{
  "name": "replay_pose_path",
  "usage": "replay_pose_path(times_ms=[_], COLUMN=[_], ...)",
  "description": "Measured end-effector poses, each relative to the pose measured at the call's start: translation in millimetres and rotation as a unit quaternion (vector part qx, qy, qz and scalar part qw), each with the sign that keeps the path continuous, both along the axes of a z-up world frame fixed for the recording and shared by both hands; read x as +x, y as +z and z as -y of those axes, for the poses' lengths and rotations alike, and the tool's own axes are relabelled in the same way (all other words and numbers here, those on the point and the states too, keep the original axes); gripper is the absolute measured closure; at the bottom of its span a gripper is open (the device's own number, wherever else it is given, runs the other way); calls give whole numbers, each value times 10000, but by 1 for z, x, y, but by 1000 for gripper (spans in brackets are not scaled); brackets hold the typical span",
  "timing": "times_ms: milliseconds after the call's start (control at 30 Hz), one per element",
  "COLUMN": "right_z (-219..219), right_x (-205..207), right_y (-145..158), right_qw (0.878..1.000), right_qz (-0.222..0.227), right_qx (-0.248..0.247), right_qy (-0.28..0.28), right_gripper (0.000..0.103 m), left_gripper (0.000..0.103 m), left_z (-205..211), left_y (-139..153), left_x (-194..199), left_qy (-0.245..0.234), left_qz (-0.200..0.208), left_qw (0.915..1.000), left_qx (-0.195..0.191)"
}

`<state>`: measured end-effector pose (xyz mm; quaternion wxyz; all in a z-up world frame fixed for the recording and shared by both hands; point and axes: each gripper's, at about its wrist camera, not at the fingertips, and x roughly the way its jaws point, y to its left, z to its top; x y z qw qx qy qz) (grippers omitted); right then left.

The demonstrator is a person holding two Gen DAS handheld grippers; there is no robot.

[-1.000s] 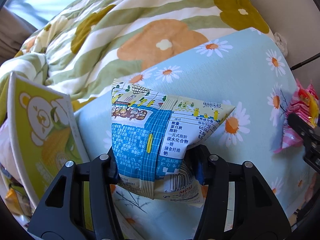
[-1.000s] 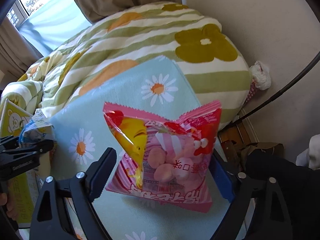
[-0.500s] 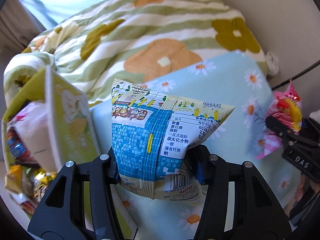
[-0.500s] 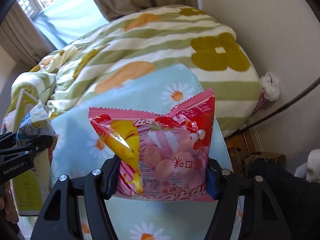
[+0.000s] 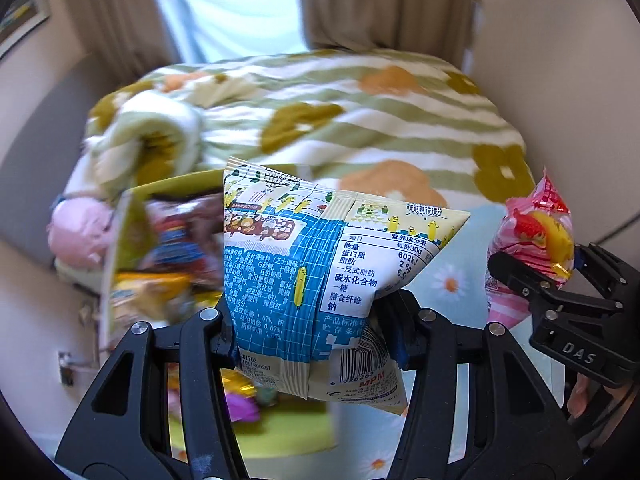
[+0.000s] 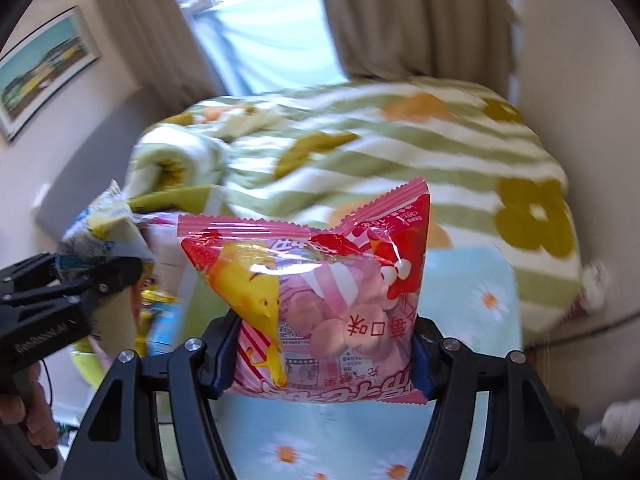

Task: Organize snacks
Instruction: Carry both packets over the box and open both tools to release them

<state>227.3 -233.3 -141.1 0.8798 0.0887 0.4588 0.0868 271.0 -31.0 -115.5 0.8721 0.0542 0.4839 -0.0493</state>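
My left gripper [image 5: 312, 336] is shut on a blue and white snack bag [image 5: 320, 272] with yellow corn figures, held up in the air. My right gripper [image 6: 324, 356] is shut on a pink snack bag [image 6: 320, 296] with a yellow cartoon figure. In the left wrist view the right gripper [image 5: 560, 292] shows at the right with the pink bag [image 5: 528, 236]. In the right wrist view the left gripper [image 6: 68, 284] shows at the left with the blue bag [image 6: 100, 228]. A yellow-green box [image 5: 128, 248] holding several snacks sits below and left of both bags.
A light blue daisy sheet [image 6: 472, 292] covers the bed under the grippers. A green striped flower quilt [image 5: 360, 120] lies behind it. Curtains and a window [image 6: 272, 32] stand at the back. A wall [image 5: 560, 60] runs along the right.
Both grippers have risen and tilted up with their bags, so the window and curtains now show. The snack box has come more into view at the left. The background is blurred by motion.
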Motion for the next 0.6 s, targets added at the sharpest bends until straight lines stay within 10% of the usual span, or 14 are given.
replay_pose_path(times_ms=[467, 600], right_z=[-127, -138], right_x=[23, 28], right_y=[22, 21], right_qw=[9909, 9901], right_qz=[211, 181], right_qx=[87, 21], right_qy=[1325, 1390], right_gripper=[40, 40], left_gripper=[51, 0], left_z=[-116, -116], left_y=[-34, -40], left_x=[-27, -30], left_qy=[1022, 1023], left_qz=[-287, -276], left_qw=[9943, 9944], left_qx=[-112, -11])
